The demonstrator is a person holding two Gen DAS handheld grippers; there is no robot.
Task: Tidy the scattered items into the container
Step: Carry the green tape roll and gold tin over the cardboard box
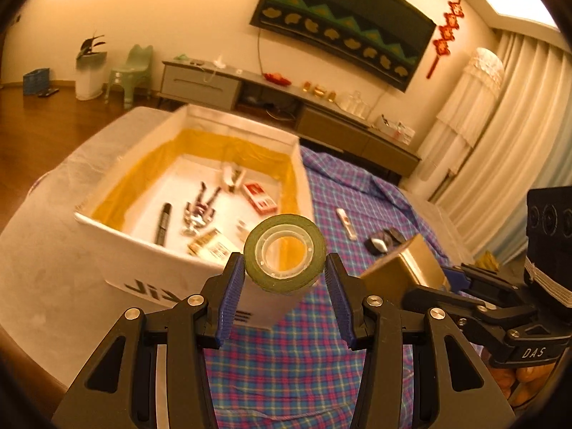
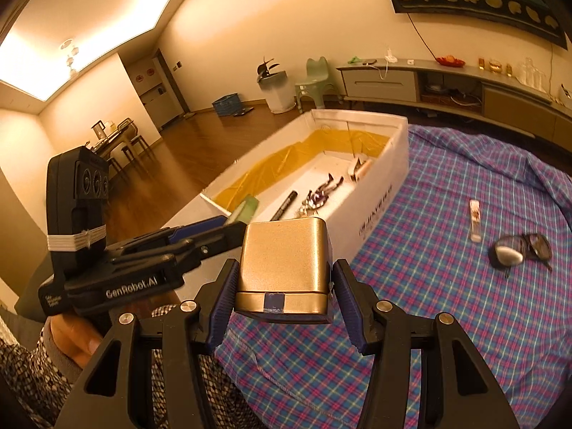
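My left gripper is shut on a green tape roll, held above the near corner of the white box. The box holds a black marker, a toy figure, a red pack and other small items. My right gripper is shut on a gold metal tin, held above the plaid cloth beside the box. The tin also shows in the left wrist view. A small white tube and dark glasses with a grey case lie on the cloth.
The plaid cloth covers the surface right of the box. A low TV cabinet runs along the far wall, with a wall hanging above. A bin, green chair and blue crate stand on the wood floor.
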